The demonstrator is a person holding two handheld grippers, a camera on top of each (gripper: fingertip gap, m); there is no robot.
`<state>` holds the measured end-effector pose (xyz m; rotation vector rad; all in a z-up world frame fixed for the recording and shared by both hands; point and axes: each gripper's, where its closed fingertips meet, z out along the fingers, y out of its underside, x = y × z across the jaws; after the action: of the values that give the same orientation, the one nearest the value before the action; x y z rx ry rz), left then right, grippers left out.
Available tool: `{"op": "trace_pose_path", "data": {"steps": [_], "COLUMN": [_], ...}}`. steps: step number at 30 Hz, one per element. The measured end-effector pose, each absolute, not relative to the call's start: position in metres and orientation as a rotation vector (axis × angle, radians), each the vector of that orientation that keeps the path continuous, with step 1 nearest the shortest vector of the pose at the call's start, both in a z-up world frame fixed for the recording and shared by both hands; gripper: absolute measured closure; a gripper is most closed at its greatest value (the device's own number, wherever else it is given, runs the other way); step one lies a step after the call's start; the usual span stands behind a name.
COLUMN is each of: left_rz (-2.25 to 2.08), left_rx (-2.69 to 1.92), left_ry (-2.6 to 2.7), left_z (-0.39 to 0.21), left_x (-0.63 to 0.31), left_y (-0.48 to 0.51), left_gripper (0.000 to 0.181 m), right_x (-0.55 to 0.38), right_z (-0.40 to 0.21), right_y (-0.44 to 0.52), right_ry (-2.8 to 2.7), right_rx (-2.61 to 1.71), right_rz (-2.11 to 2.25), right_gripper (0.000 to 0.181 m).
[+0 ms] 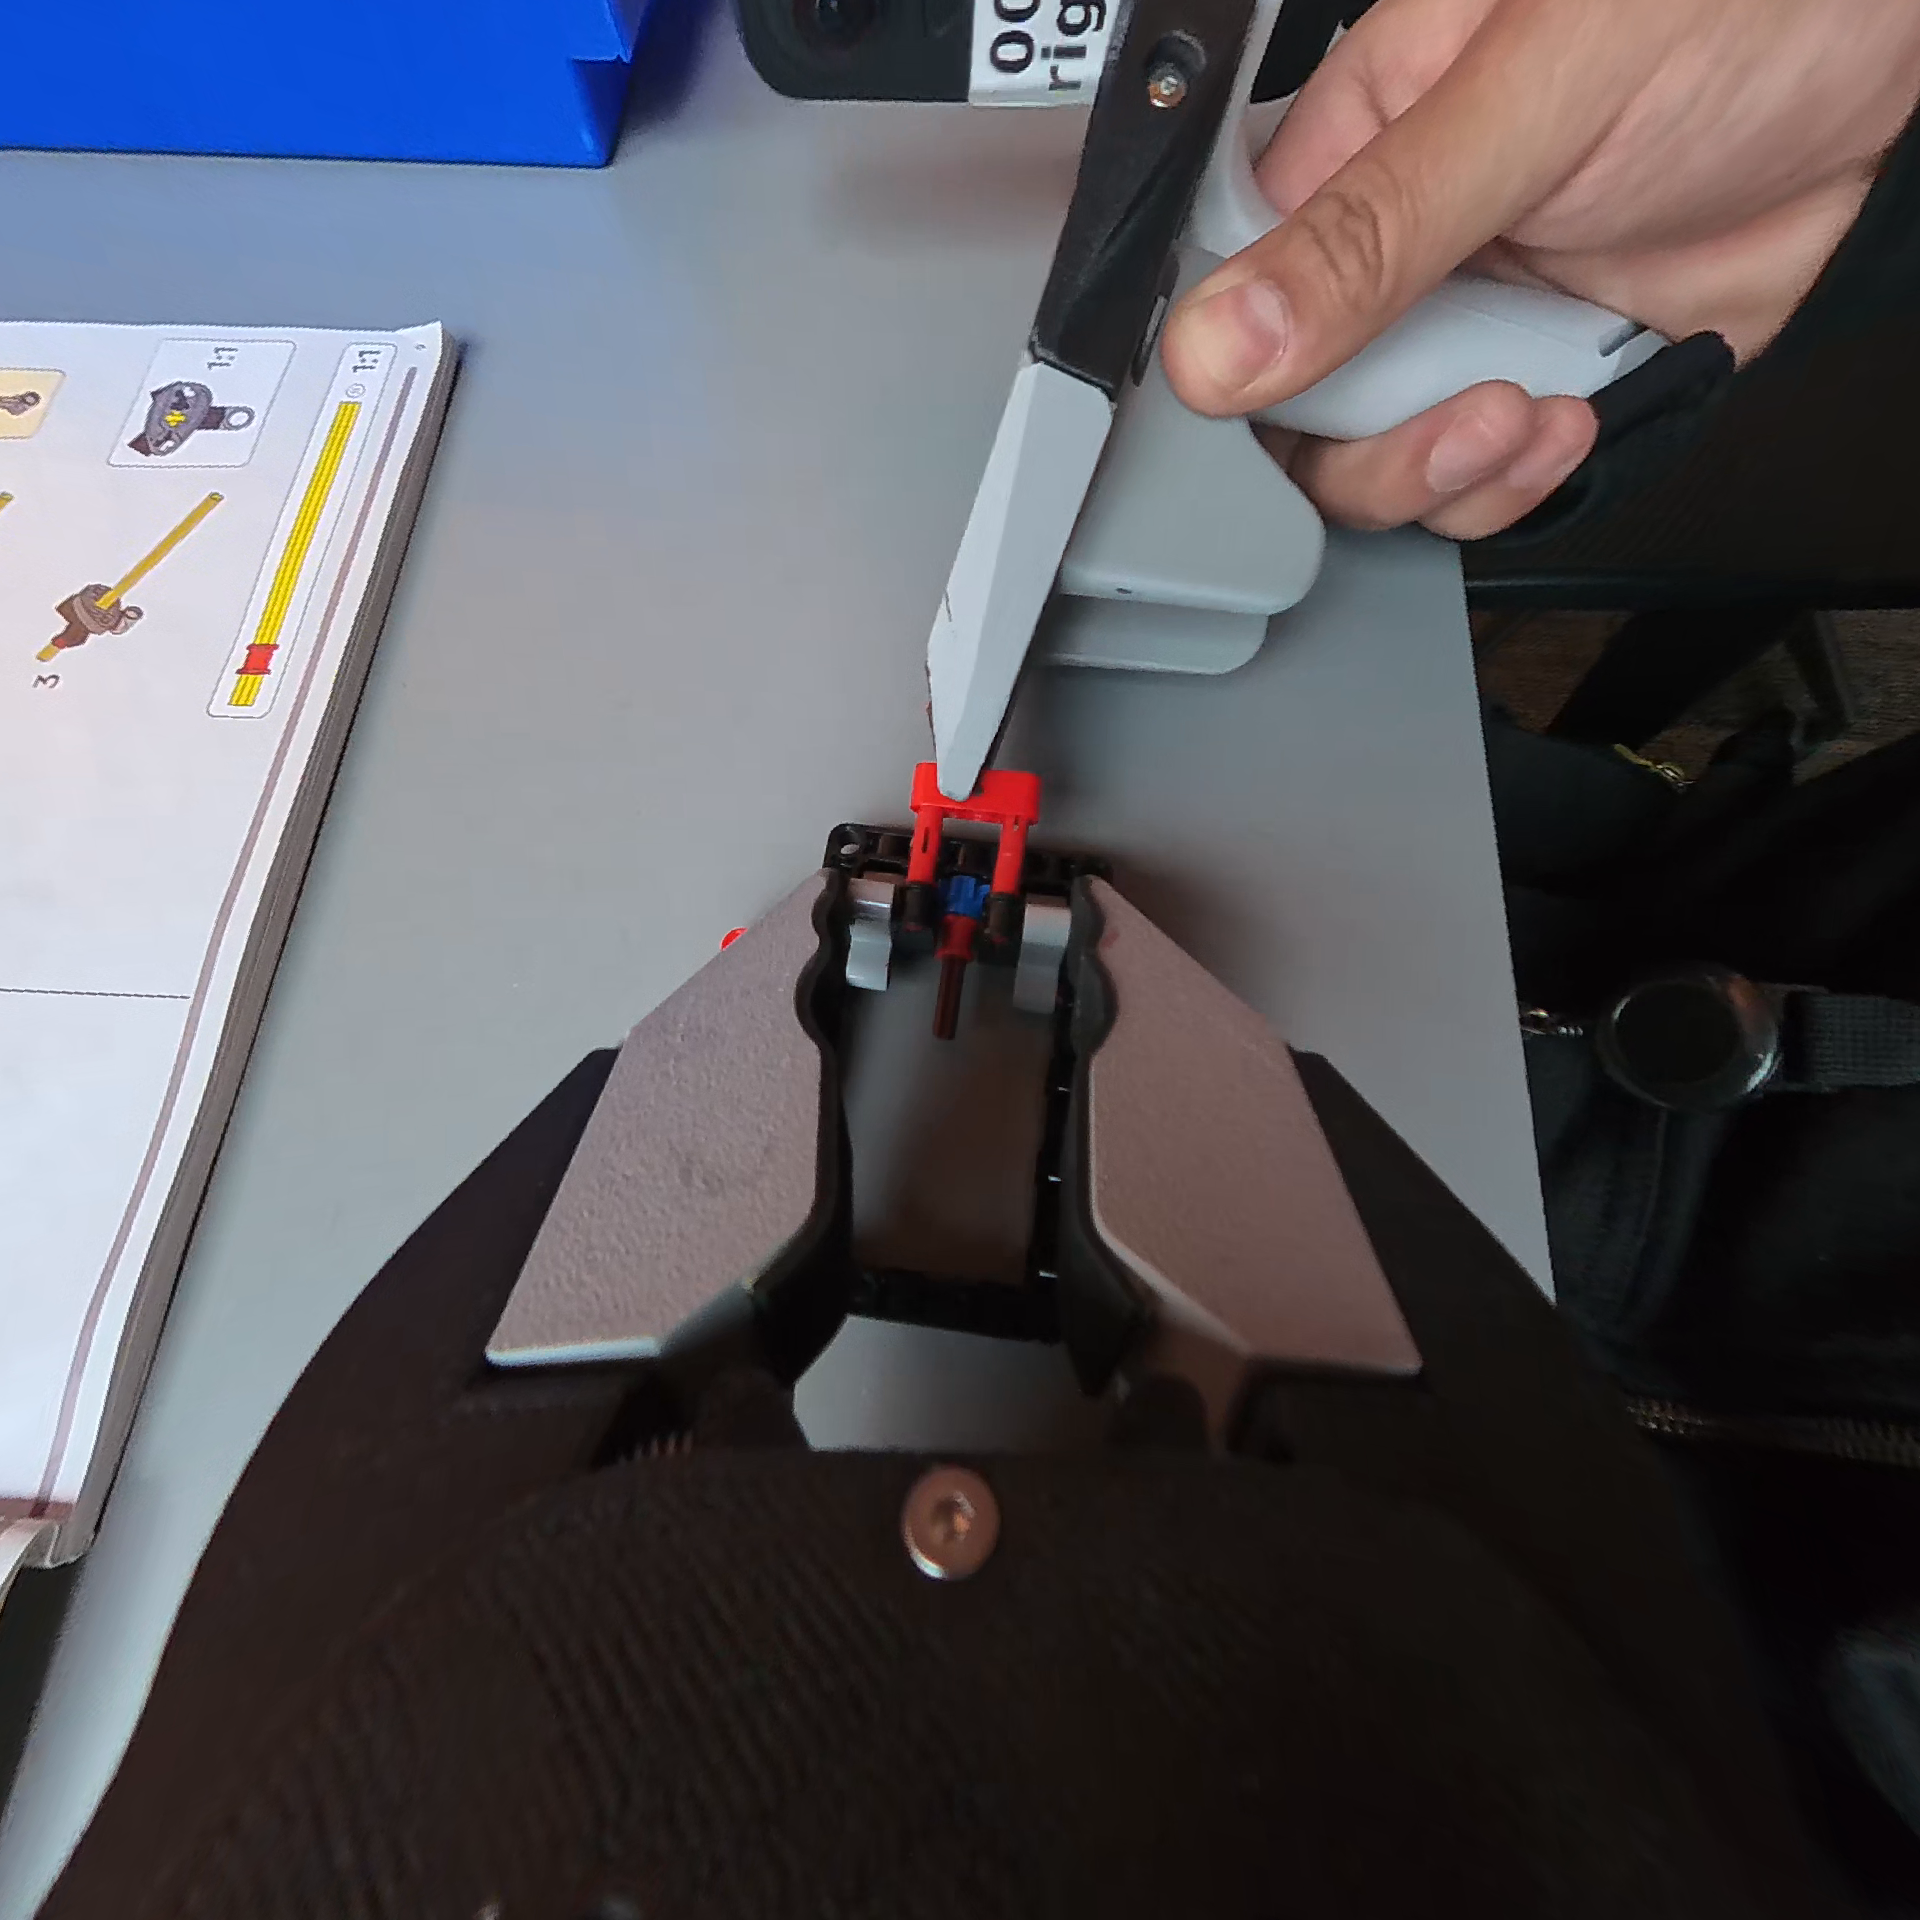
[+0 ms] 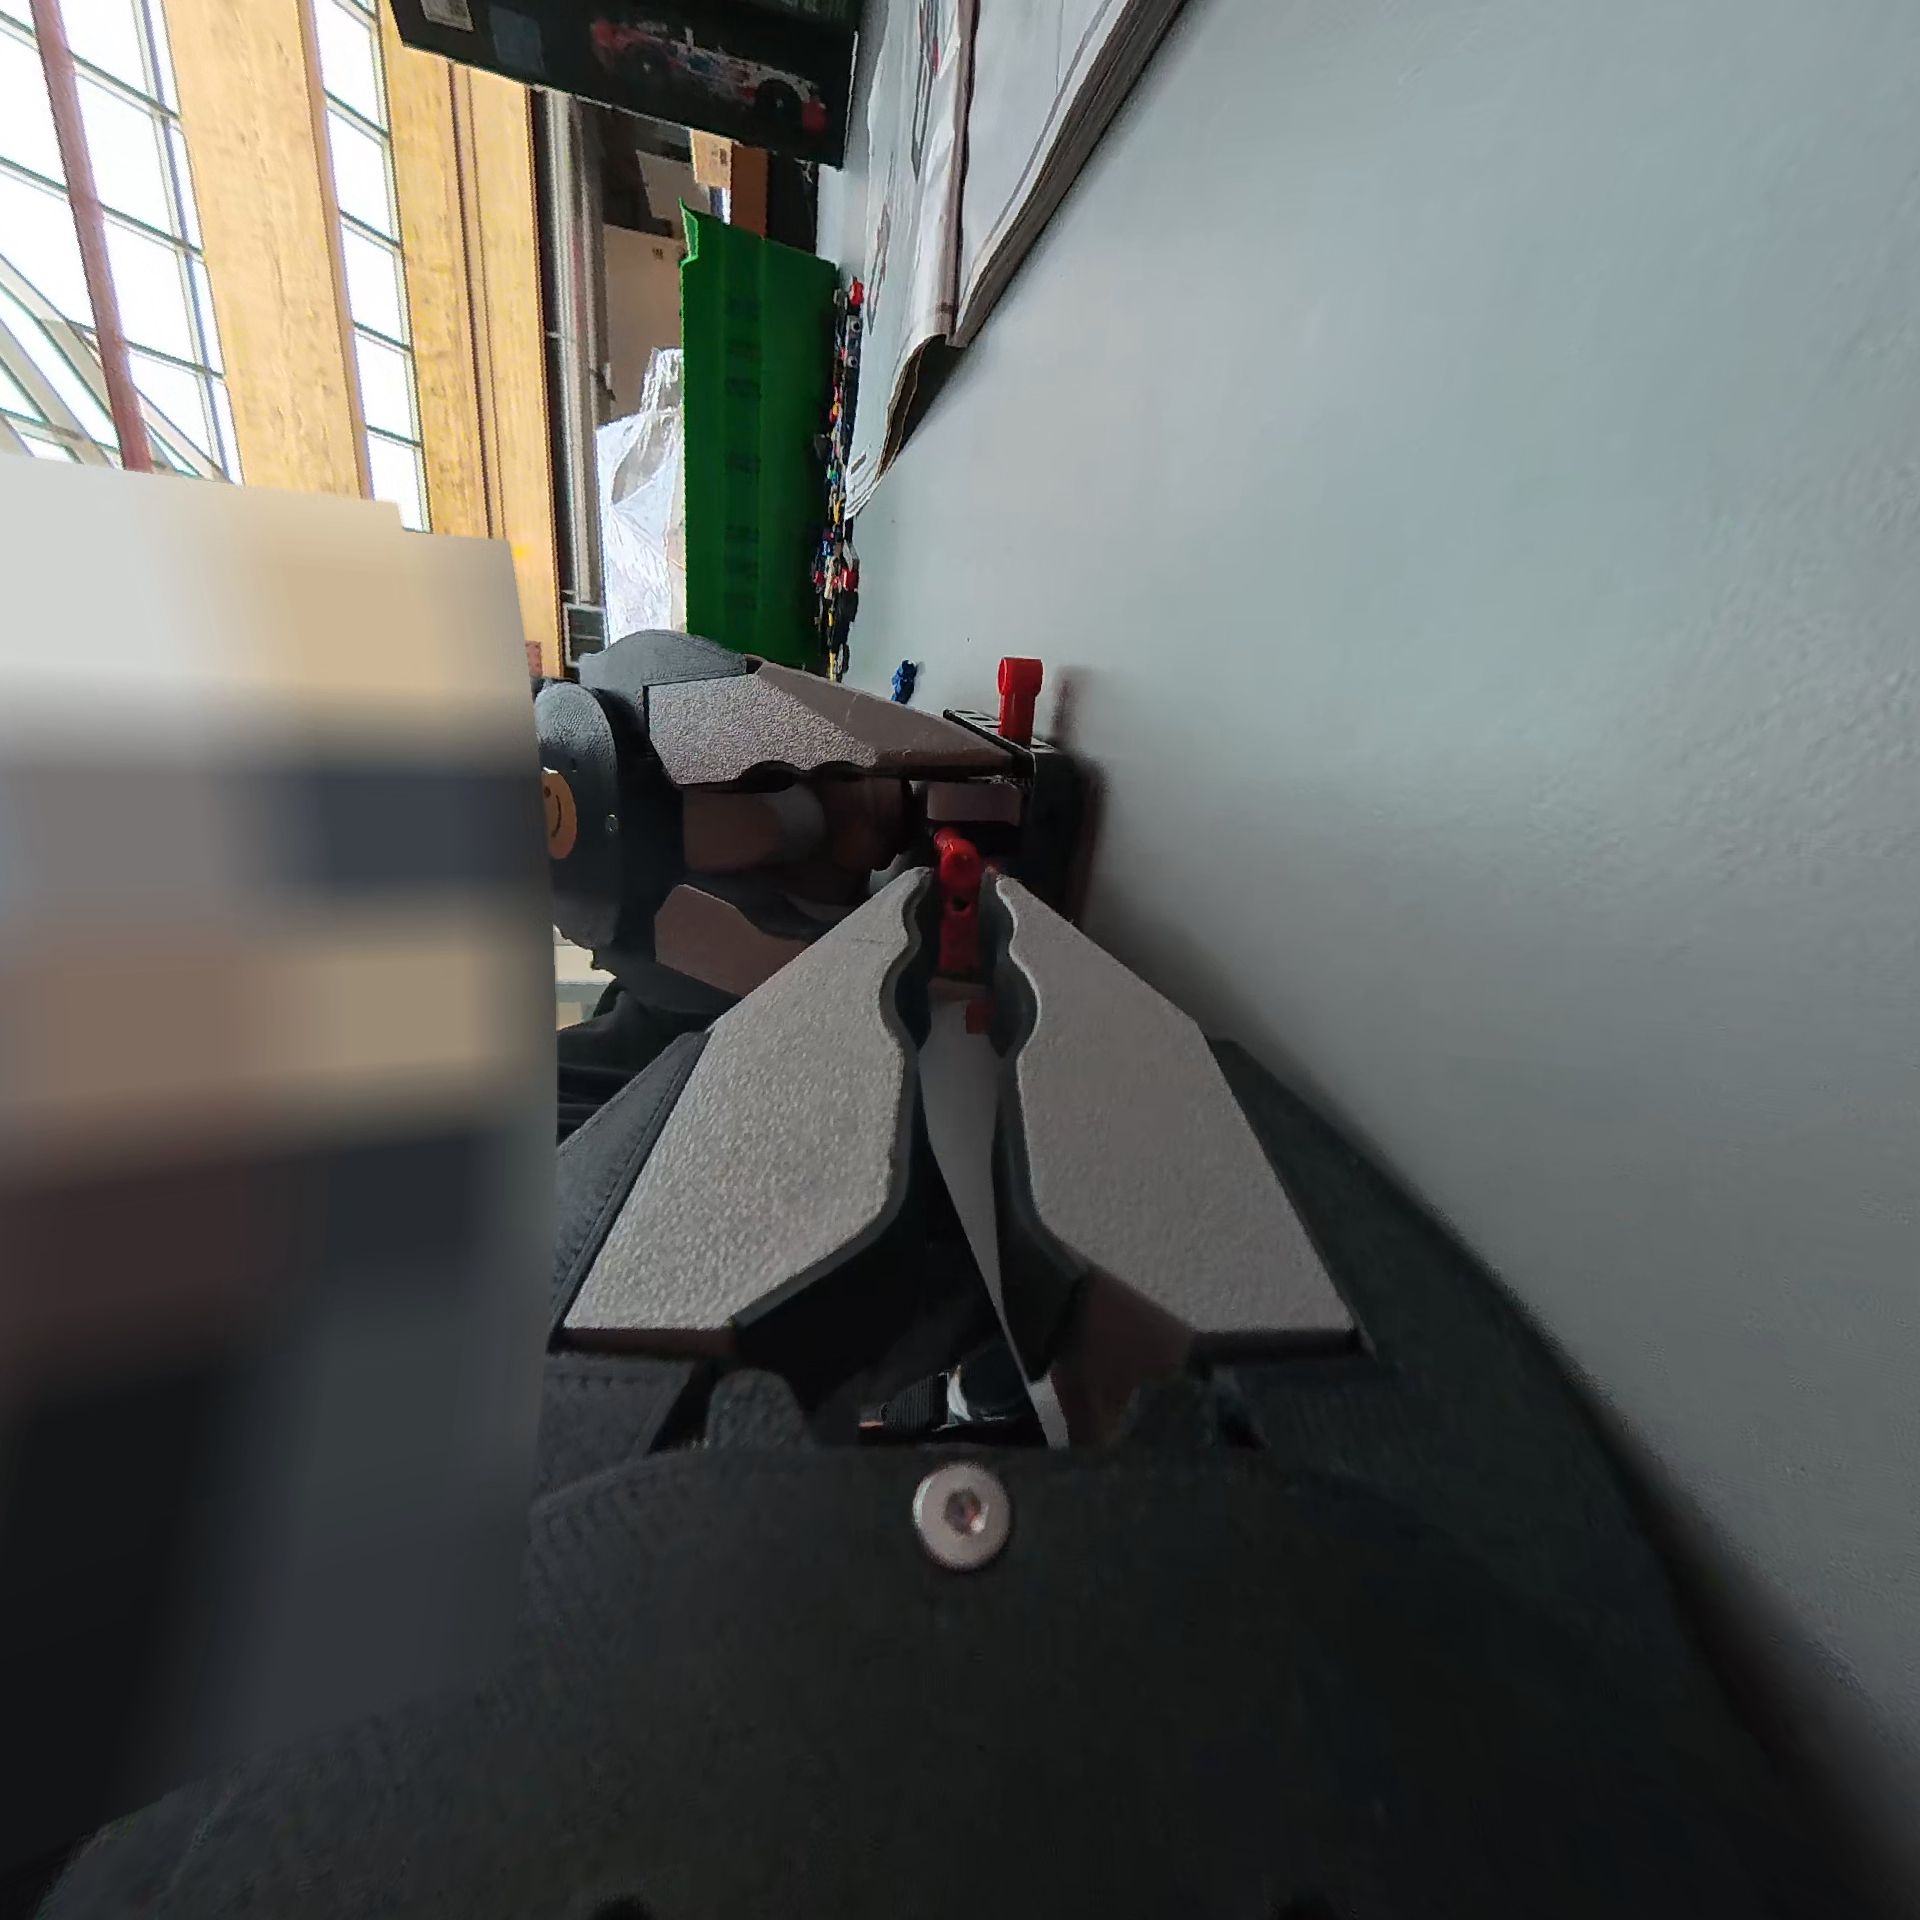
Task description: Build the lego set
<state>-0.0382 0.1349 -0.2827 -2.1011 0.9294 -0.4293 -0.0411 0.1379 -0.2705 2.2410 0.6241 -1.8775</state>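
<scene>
Lego sub-assembly, a black rectangular plastic frame (image 1: 1049,1164) with grey blocks and a dark red axle, is lying flat on the smooth grey table (image 1: 623,727), clamped across its width by the left gripper (image 1: 956,914). At its far end, the right gripper (image 2: 961,914) is pinching a glossy red H-shaped connector (image 1: 975,821), narrowly closed, nearer the joint; the connector's legs are pointing along the frame's long axis toward the left fingers.

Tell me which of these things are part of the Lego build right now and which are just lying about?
In use:
- black frame assembly, clamped in the left gripper
- red piece, pinched by the right gripper
- instruction booklet, open

Lying about:
- blue box
- green bin
- loose bricks
- black bag
</scene>
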Motion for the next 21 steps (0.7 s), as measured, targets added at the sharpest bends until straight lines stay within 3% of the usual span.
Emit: {"op": "trace_pose_path", "data": {"steps": [21], "left_rz": [-0.431], "left_rx": [-2.103], "left_ry": [0.923], "left_z": [-0.2827], "left_x": [-0.0390], "left_y": [0.1346], "left_gripper": [0.141], "right_x": [-0.0424], "right_z": [-0.2708], "right_y": [0.1367], "right_ry": [0.527], "right_rx": [2.155], "right_rz": [-1.729], "right_gripper": [0.176]}}
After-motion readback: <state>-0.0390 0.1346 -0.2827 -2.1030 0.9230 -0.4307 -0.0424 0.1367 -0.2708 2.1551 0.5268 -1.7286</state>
